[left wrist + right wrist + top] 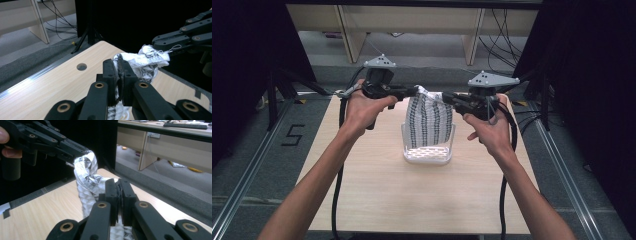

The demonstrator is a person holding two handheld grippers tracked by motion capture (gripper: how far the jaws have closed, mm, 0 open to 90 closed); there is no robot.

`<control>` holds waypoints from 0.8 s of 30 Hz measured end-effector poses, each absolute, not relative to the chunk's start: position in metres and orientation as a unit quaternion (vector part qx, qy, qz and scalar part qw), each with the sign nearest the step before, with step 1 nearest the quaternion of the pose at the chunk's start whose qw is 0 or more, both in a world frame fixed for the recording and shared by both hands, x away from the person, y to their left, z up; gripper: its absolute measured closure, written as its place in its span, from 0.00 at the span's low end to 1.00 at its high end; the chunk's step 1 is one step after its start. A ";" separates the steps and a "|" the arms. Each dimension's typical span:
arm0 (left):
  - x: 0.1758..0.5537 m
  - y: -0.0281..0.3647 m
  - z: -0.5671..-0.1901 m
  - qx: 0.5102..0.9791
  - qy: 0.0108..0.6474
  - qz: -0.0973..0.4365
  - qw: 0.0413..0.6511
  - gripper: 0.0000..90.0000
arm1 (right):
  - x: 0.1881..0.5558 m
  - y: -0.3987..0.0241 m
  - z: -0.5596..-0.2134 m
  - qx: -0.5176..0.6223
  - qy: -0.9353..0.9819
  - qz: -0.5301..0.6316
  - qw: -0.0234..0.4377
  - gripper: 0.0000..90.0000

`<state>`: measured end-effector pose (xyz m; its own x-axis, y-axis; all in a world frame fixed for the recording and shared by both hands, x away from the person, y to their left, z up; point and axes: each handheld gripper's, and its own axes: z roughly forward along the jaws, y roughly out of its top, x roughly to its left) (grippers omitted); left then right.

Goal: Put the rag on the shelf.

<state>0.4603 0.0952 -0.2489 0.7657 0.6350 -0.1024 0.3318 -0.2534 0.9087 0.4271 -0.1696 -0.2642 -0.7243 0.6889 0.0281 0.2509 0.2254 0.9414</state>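
Left gripper [412, 91] and right gripper [447, 98] each clamp the cloth's [429, 120] top corners; it hangs toward six o'clock into the basket [428, 156].

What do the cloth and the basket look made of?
Cloth: thin woven or knit fabric, matte white with black patterned stripes; it bunches, and a loose thread shows in the left gripper view. Basket: probably white plastic, slightly translucent, with a perforated bottom and a smooth rim.
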 end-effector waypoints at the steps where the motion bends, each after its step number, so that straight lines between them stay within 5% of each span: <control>1: 0.465 0.095 -0.250 0.775 0.316 0.145 0.528 0.94 | 0.431 -0.169 -0.264 0.309 0.757 0.539 0.202 0.97; 24: 0.526 0.092 -0.299 0.749 0.390 0.110 0.525 0.94 | 0.506 -0.166 -0.300 0.401 0.752 0.496 0.165 0.97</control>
<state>0.5256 0.0916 -0.2988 0.6713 0.6994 -0.2453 0.4690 -0.1446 0.8713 0.5056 -0.1662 -0.3002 -0.6238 0.7673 0.1490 0.4396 0.1867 0.8786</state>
